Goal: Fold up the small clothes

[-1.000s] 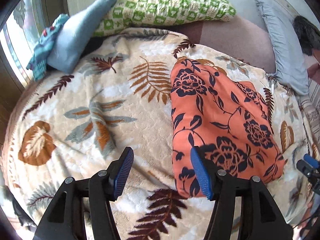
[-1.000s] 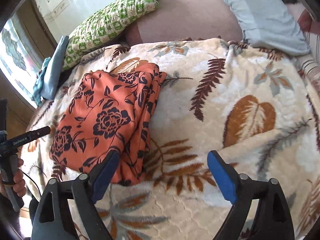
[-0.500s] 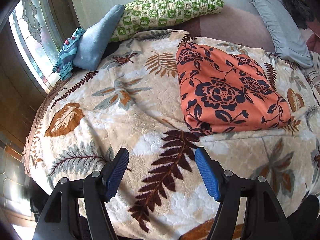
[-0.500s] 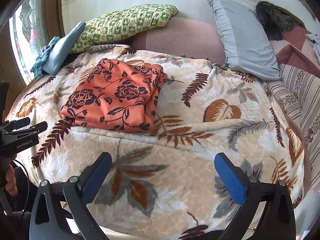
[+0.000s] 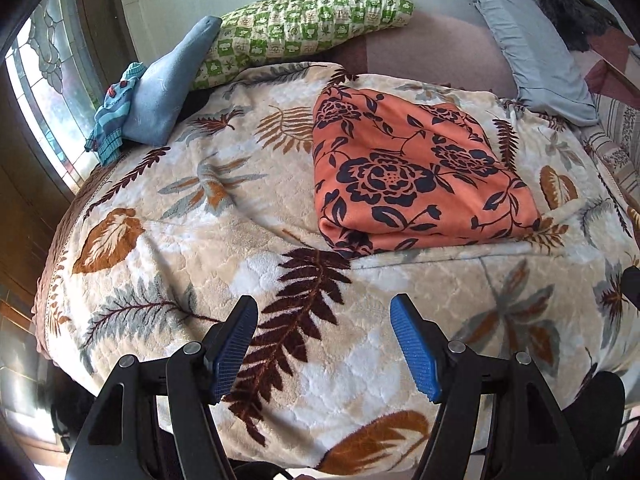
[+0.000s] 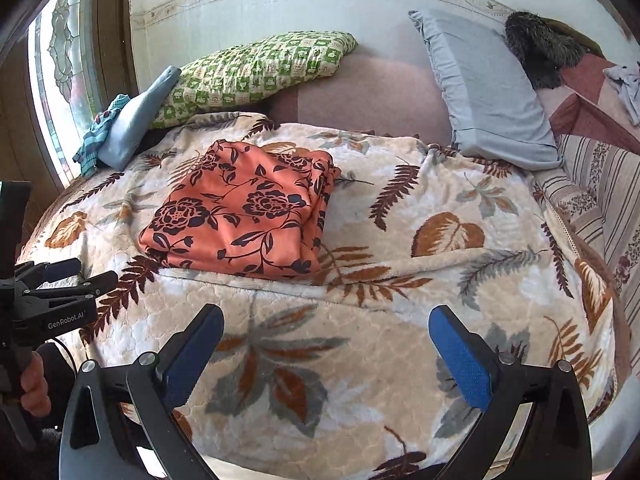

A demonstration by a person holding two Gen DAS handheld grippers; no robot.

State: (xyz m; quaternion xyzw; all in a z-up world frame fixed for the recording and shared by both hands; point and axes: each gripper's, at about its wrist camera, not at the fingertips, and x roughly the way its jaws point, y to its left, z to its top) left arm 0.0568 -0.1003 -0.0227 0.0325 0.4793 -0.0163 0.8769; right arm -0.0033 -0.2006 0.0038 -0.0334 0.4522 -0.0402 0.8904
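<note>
Here, my left gripper (image 5: 322,342) and right gripper (image 6: 326,354) gape empty; the folded orange garment (image 5: 416,176) lies mid-frame ahead on the bed (image 5: 360,360), upper left for the right.

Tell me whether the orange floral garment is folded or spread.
Folded: the orange floral garment lies as a compact rectangle on the blanket, stacked layer edges visible along its right side.

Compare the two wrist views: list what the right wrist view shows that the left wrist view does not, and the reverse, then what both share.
Only the right wrist view shows the left gripper from the side, the hand holding it, and the open right gripper. Only the left wrist view shows the left gripper's blue pads head-on, set apart. Both show the folded orange floral garment, leaf-print blanket, green pillow and grey pillow.
</note>
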